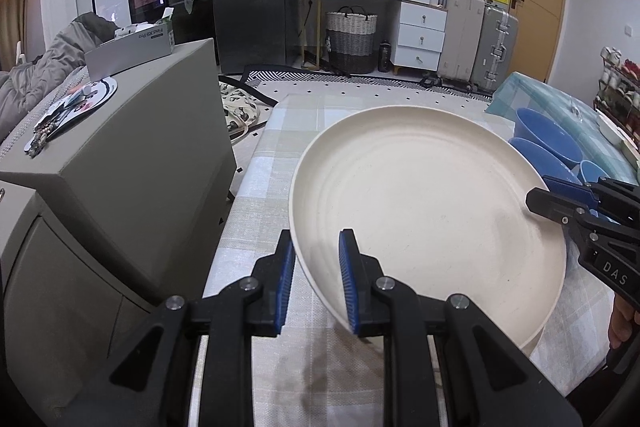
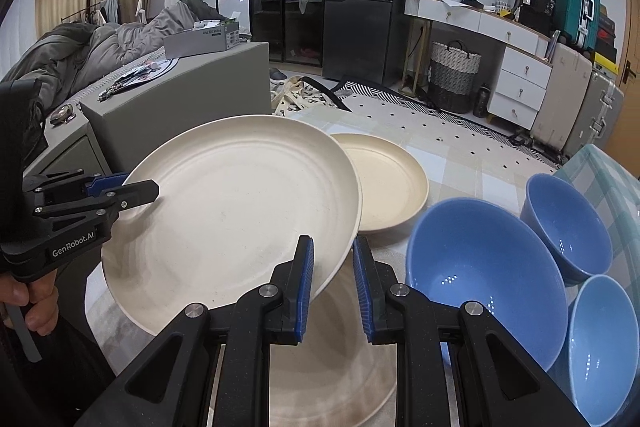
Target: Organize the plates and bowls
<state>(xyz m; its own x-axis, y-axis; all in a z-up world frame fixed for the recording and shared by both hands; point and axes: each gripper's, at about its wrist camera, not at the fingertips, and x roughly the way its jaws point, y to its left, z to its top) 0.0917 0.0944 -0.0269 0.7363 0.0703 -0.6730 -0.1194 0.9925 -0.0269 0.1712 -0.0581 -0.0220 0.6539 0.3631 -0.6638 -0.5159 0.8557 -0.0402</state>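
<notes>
Now both grippers, left [image 1: 316, 279] and right [image 2: 333, 287], clamp the cream plate's [image 2: 240, 211] opposite rims (lifted, tilted).

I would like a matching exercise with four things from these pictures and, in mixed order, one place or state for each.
Things:
1. large cream plate
2. smaller cream plate
3. big blue bowl
4. woven basket

Places or states:
A. on the floor under the white desk
B. lying flat on the tablecloth
C. held tilted by both grippers
D. on the table beside two smaller blue bowls

Pairs: 1-C, 2-B, 3-D, 4-A
</notes>
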